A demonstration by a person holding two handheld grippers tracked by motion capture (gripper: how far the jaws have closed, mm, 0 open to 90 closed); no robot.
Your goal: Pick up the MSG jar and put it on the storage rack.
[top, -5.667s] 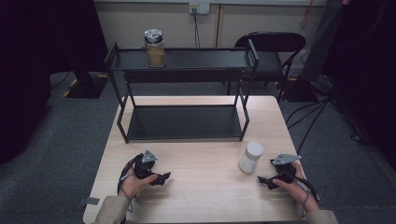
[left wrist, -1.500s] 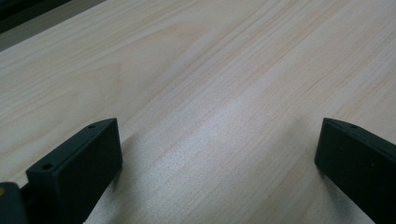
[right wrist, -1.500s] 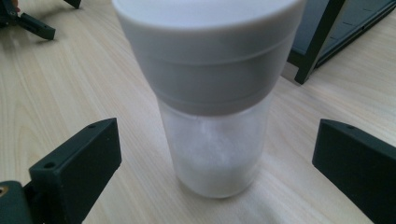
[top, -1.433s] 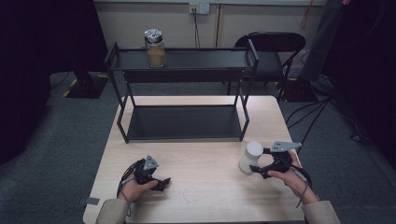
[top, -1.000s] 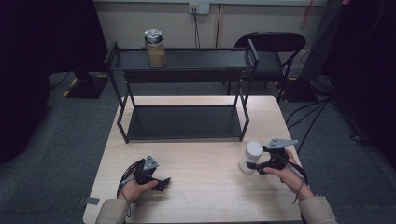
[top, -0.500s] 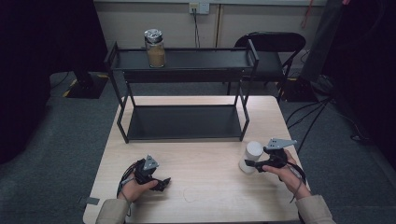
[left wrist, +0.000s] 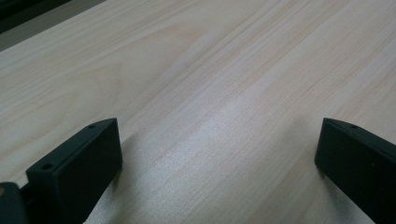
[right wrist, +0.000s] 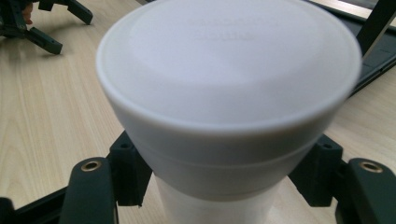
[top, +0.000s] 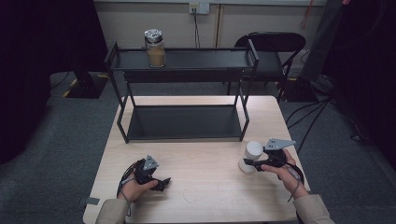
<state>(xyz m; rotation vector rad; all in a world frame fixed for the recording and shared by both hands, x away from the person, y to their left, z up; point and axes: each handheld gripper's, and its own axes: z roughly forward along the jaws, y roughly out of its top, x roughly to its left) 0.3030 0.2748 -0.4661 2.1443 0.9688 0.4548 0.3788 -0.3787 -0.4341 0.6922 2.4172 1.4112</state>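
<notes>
Since a few seconds ago, the right gripper (top: 250,163) has slid in from the table's right edge and now sits around the white jar (top: 252,156), which stands upright on the wooden table (top: 210,186) just in front of the black shelf rack (top: 182,122). From where I stand, the jar looks to be in the same place as before, near the rack's right front leg. In the right gripper view, the jar's white lid (right wrist: 229,70) looms large, and the two black jaws sit one on each side of the body below it, close against it; I cannot tell whether they are pressing yet or only lie beside it.

Over on the left, the left gripper (top: 161,183) rests low on the table near the front edge, about where it was, well apart from the jar. Its jaws stand wide apart with only bare wood between them, as the left gripper view shows.

Up on the rack's top shelf, toward its left end, stands a glass jar (top: 154,48) of brownish stuff with a shiny lid.
</notes>
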